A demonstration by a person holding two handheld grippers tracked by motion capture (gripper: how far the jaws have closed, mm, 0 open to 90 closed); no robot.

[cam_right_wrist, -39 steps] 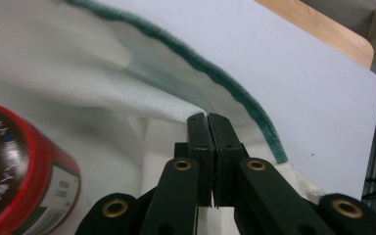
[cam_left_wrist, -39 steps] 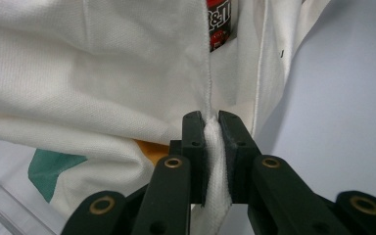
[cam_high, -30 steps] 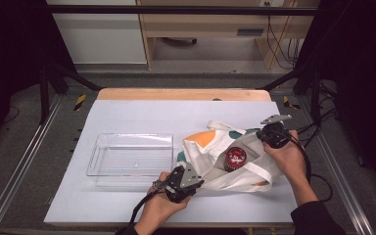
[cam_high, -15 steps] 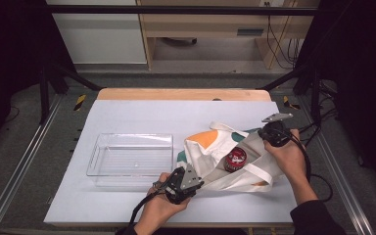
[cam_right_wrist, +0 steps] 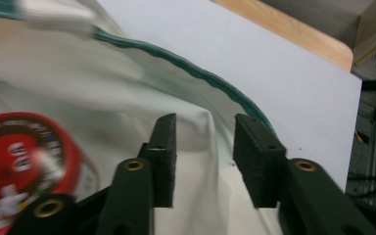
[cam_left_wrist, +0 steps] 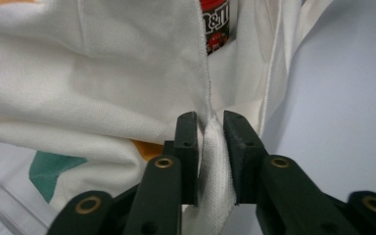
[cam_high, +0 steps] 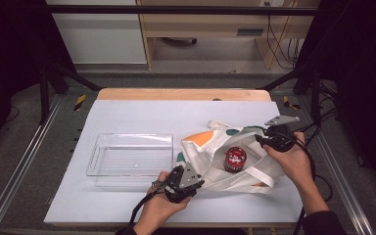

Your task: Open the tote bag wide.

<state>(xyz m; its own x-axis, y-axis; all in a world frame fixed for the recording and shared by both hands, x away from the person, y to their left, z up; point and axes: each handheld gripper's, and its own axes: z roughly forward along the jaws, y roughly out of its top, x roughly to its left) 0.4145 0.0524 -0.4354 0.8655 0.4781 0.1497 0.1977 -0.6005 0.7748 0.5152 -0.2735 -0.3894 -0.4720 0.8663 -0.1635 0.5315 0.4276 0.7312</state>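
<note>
A white tote bag with orange and teal patches lies on the right half of the table, its mouth held wide. Inside it stands a red can, seen again as the can beyond the left jaws and the can at the left of the right gripper view. My left gripper is at the bag's near left edge; the left gripper is shut on a fold of the white fabric. My right gripper is at the bag's far right rim; the right gripper stands open with a peak of fabric between its jaws.
A clear plastic tray lies left of the bag with nothing in it. The white table cover ends in a wooden strip at the far edge. Black frame posts and cables stand at both sides.
The left gripper has shifted slightly right while holding the bag's edge. The right gripper has dropped a little toward the bag's rim. The can has stayed in place.
</note>
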